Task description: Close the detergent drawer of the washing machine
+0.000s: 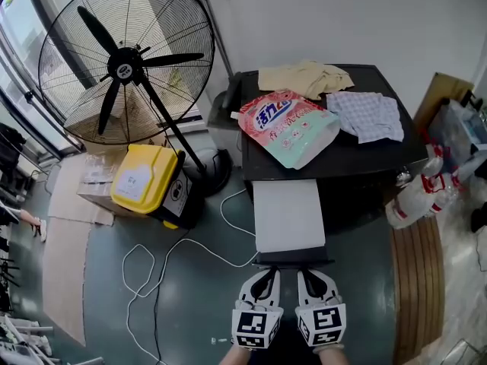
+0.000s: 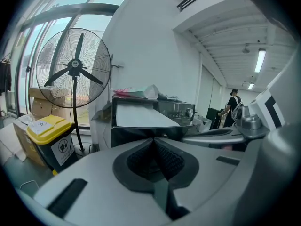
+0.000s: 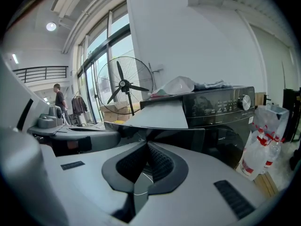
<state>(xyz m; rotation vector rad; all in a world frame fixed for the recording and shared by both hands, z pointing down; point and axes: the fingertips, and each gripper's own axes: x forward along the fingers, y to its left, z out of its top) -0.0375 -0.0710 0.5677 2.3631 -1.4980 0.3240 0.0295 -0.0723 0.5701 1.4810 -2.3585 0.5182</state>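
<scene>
— How do the grippers stand?
— The left gripper (image 1: 265, 273) and the right gripper (image 1: 308, 274) both have their jaws pressed together, empty, just at the front of the detergent drawer (image 1: 288, 215), which is pulled out of the washing machine (image 1: 380, 155).
— Best way in?
— Likely an even, square push from both tips.

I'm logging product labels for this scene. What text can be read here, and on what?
"活力" in blue on the detergent pouch; its smaller print is too small to read.
Yellow bin: white label, too small to read.
Control panel: print too blurred to read.
</scene>
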